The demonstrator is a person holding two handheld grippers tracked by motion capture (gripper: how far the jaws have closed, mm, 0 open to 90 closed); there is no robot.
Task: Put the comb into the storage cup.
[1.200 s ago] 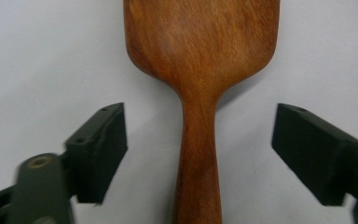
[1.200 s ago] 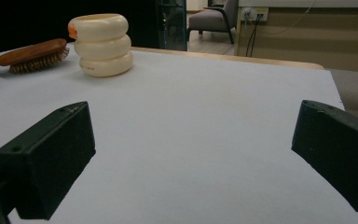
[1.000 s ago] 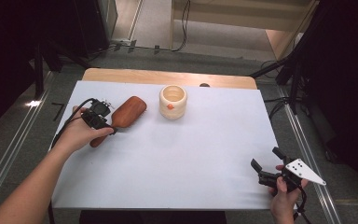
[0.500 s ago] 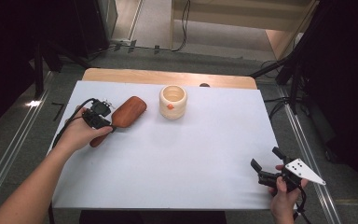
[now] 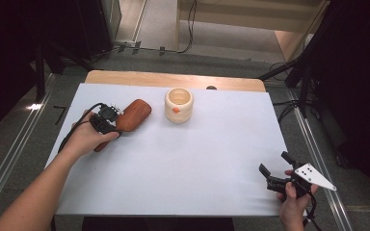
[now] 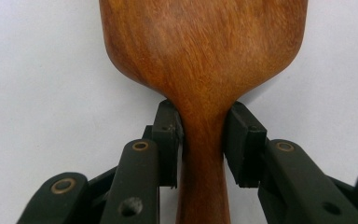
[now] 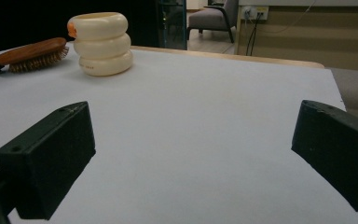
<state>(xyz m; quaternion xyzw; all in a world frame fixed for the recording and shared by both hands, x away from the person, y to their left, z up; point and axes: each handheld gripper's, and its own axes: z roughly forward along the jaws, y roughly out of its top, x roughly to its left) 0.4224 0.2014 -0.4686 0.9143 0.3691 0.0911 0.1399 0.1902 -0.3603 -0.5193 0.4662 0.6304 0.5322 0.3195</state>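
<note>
At the left side of the table, your left gripper [image 5: 107, 121] has just been closing and now clamps the neck of the wooden hairbrush [image 6: 204, 70]; its long axis runs straight ahead of the jaws, toward the cream cup [image 5: 178, 104], while your right gripper [image 5: 278, 175] waits open, well apart

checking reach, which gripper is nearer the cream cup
Left. The left gripper grips the wooden brush just beside the cream cup; the right gripper sits at the table's near right corner.
</note>
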